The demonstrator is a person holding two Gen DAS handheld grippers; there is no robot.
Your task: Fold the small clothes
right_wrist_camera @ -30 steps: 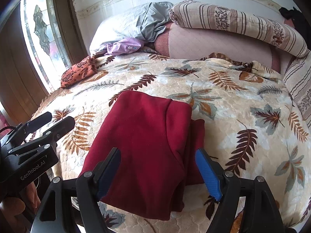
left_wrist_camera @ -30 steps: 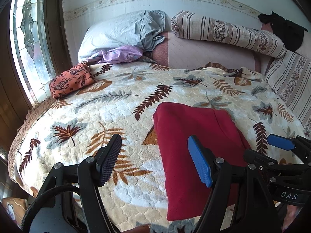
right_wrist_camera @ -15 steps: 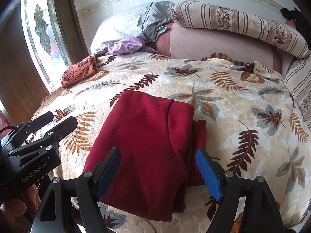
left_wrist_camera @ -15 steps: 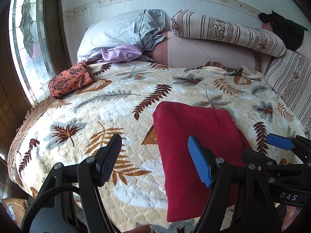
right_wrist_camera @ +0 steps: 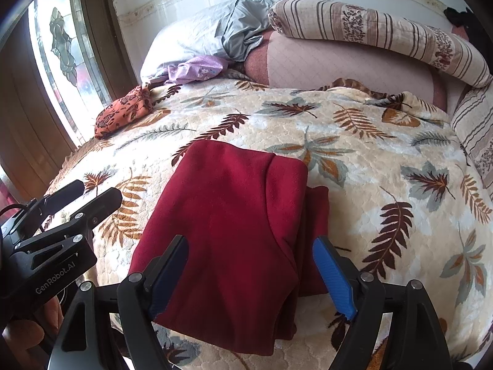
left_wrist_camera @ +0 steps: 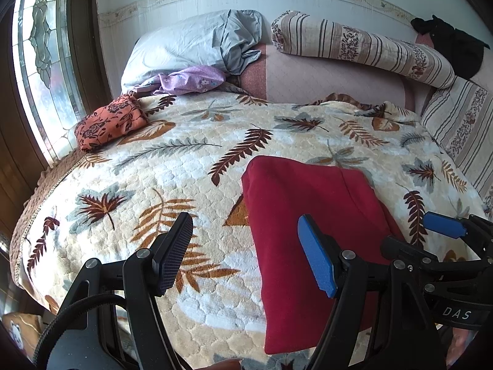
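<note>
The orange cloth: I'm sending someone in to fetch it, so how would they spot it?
Go to the bed with the leaf-print blanket, then to its window-side edge near the pillows. The orange cloth is a small bundle there, dark-flowered, unlike the plain red garment and the lilac cloth.

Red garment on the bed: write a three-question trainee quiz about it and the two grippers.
1. True or false: the red garment lies on the leaf-print blanket, held by neither gripper.
2. Which item lies nearest the window? A) the orange floral cloth B) a blue towel C) a green sock
3. Fill in: the jaws of the left gripper and the right gripper both stand ____.

Key: 1 true; 2 A; 3 open. The right gripper's jaws have just been opening, with the garment beneath them, not pinched.
</note>
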